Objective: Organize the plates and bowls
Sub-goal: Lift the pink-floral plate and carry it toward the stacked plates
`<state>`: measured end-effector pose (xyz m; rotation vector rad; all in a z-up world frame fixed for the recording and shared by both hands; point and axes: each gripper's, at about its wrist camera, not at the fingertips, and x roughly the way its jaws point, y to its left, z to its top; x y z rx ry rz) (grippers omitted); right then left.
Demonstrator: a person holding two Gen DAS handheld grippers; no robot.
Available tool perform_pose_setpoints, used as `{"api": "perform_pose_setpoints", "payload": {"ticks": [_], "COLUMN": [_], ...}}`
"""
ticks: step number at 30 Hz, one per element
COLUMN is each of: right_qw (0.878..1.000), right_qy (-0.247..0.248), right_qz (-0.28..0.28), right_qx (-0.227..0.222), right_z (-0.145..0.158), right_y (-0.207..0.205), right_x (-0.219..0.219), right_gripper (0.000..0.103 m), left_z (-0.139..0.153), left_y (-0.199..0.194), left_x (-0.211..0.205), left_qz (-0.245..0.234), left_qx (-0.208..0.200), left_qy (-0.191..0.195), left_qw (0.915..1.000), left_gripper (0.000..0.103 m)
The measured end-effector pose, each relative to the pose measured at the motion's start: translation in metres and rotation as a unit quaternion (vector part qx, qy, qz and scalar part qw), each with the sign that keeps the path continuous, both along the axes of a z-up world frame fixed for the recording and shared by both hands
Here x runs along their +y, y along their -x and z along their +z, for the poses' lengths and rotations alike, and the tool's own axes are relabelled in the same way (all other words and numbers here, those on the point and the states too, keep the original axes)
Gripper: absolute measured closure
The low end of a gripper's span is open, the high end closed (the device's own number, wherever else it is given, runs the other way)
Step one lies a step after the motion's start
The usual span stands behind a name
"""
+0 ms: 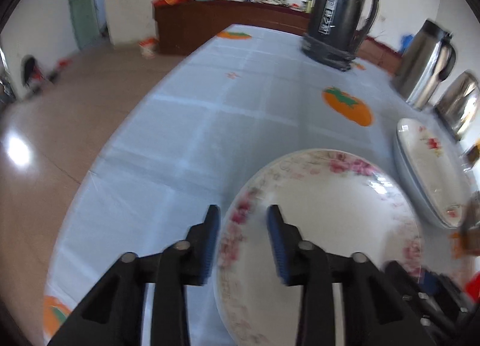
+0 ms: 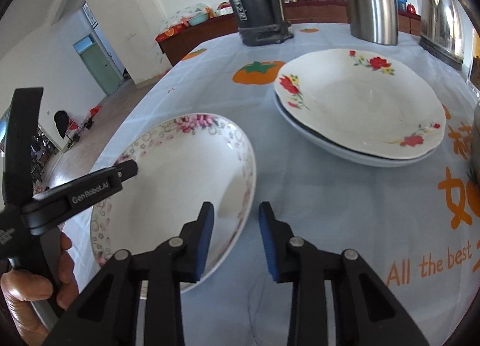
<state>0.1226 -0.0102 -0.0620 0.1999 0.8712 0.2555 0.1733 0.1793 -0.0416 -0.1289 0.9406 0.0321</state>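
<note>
A white plate with pink flowers on its rim [image 1: 324, 226] [image 2: 186, 178] lies on the light blue tablecloth [image 1: 210, 124] [image 2: 324, 214]. My left gripper [image 1: 243, 241] is open, its jaws straddling the plate's left rim; its finger [image 2: 120, 175] reaches over that rim in the right wrist view. My right gripper [image 2: 235, 238] is open, its jaws on either side of the plate's right rim. A stack of white plates with red flowers [image 2: 360, 106] [image 1: 429, 172] sits to the right.
A black jug [image 1: 342, 13] [image 2: 258, 1] stands at the far side. Two steel kettles [image 1: 426, 64] [image 2: 372, 1] stand at the back right. The table's left edge drops to a brown floor [image 1: 60, 136]. A hand [image 2: 27, 289] holds the left gripper.
</note>
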Motion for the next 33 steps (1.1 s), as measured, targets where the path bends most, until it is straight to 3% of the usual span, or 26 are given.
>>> {"api": "perform_pose_setpoints", "payload": {"ticks": [3, 13, 18, 19, 21, 22, 24, 29, 32, 33], "right_qw": [1.000, 1.000, 0.996, 0.996, 0.994, 0.994, 0.995, 0.999, 0.999, 0.999], "right_qy": [0.004, 0.018, 0.032, 0.031, 0.042, 0.049, 0.049, 0.005, -0.006, -0.006], "right_qz": [0.007, 0.004, 0.008, 0.011, 0.019, 0.020, 0.016, 0.006, 0.004, 0.004], "right_qx": [-0.003, -0.025, -0.078, -0.085, -0.098, -0.100, -0.089, -0.048, -0.040, -0.041], "right_z": [-0.001, 0.005, 0.024, 0.027, 0.031, 0.031, 0.027, 0.014, 0.010, 0.010], "right_y": [0.001, 0.005, 0.017, 0.019, 0.022, 0.023, 0.020, 0.009, 0.006, 0.008], "right_x": [0.003, 0.004, 0.005, 0.006, 0.011, 0.014, 0.014, -0.002, -0.008, -0.008], "right_gripper": [0.080, 0.082, 0.083, 0.083, 0.083, 0.083, 0.083, 0.084, 0.084, 0.084], "left_z": [0.000, 0.002, 0.016, 0.020, 0.027, 0.029, 0.029, 0.033, 0.029, 0.025], "left_y": [0.000, 0.002, 0.008, 0.011, 0.015, 0.016, 0.016, 0.013, 0.009, 0.006], "left_x": [-0.003, -0.006, -0.008, -0.011, -0.019, -0.027, -0.038, -0.017, 0.007, 0.017], "left_qz": [-0.002, -0.006, -0.014, -0.028, -0.056, -0.064, -0.065, -0.030, -0.026, -0.018], "left_qx": [0.000, -0.004, -0.035, -0.047, -0.058, -0.062, -0.068, -0.065, -0.032, -0.016], "left_qy": [-0.005, -0.004, -0.006, 0.007, 0.032, 0.017, -0.026, -0.029, 0.004, 0.020], "left_qw": [1.0000, 1.0000, 0.9993, 0.9985, 0.9962, 0.9958, 0.9952, 0.9970, 0.9992, 0.9995], "left_gripper": [0.068, 0.071, 0.077, 0.085, 0.085, 0.085, 0.085, 0.085, 0.074, 0.060]}}
